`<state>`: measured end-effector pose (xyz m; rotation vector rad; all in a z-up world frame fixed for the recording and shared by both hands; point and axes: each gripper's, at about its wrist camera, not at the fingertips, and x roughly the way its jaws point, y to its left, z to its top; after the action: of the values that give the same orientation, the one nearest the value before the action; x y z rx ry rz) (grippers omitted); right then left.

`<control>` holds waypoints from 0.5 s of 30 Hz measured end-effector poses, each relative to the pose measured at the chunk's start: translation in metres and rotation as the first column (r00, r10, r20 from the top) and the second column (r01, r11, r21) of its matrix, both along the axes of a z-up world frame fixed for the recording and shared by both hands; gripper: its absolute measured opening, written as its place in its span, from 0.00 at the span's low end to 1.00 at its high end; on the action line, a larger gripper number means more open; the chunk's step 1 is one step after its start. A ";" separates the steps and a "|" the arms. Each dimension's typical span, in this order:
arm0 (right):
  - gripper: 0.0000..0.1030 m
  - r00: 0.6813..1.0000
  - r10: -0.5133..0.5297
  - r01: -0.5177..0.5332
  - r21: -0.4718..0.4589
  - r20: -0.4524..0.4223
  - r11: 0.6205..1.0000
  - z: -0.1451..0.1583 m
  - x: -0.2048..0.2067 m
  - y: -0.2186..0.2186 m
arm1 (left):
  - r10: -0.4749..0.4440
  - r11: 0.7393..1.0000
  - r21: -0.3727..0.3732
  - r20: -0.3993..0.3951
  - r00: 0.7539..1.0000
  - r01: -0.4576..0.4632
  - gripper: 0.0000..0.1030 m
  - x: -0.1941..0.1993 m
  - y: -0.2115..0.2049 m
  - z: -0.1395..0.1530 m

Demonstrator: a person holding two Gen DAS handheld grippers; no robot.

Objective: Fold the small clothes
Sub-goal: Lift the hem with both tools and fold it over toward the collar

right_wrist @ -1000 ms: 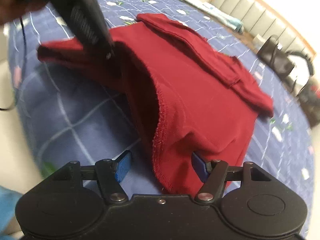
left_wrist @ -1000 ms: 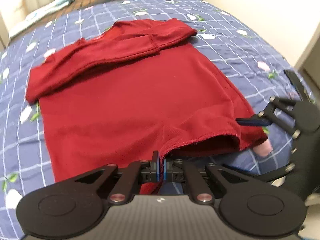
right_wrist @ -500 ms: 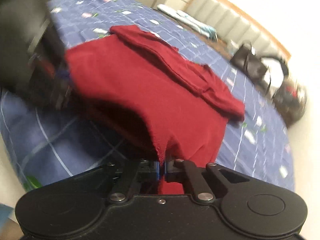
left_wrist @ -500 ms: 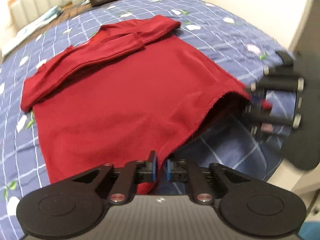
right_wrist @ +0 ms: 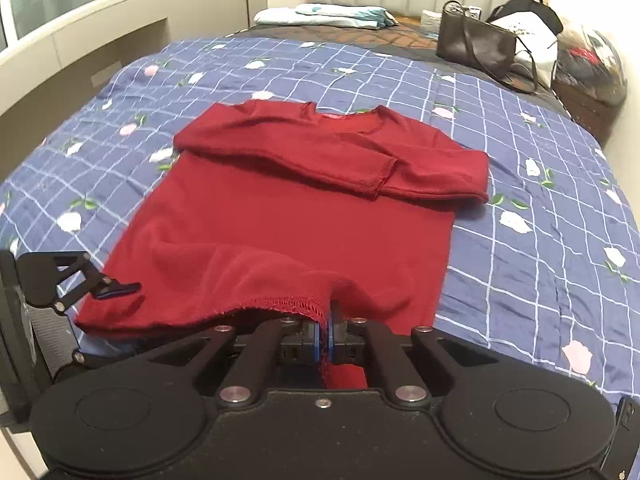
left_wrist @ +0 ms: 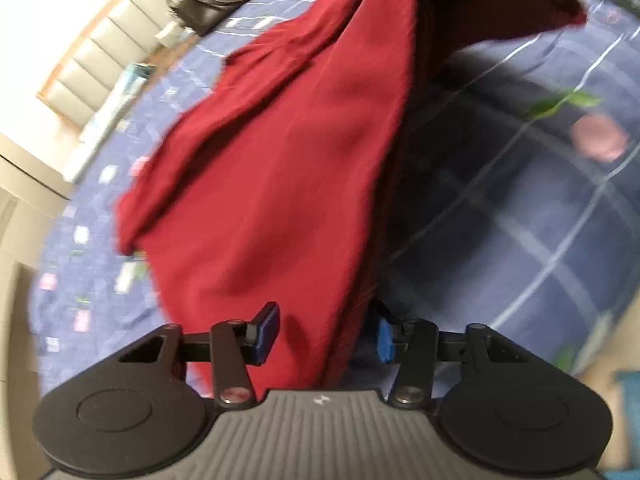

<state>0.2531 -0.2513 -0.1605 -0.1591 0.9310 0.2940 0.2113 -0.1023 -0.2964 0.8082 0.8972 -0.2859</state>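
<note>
At the near hem of the red sweater (right_wrist: pixel 304 216), our left gripper (left_wrist: pixel 324 336) has spread its jaws (grip lost), while our right gripper (right_wrist: pixel 325 340) now pinches the hem, so the fold waits.

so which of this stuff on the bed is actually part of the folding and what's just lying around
Part of the job:
- red sweater, sleeves folded across the chest
- right gripper, shut on the hem
- left gripper, open, hem cloth between its fingers

Just lying about:
- black handbag
- white bag
- folded light bedding by the headboard
- clear bag of clothes
</note>
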 end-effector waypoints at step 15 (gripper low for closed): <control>0.02 0.915 0.400 -0.397 -0.292 -0.049 0.870 0.014 -0.047 0.029 | -0.127 0.991 0.066 0.132 0.983 0.119 0.04 -0.017 0.042 0.072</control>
<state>0.2063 -0.2225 -0.1468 -0.6374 0.9216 0.5345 0.1946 -0.0603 -0.2244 0.9279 0.7317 -0.3097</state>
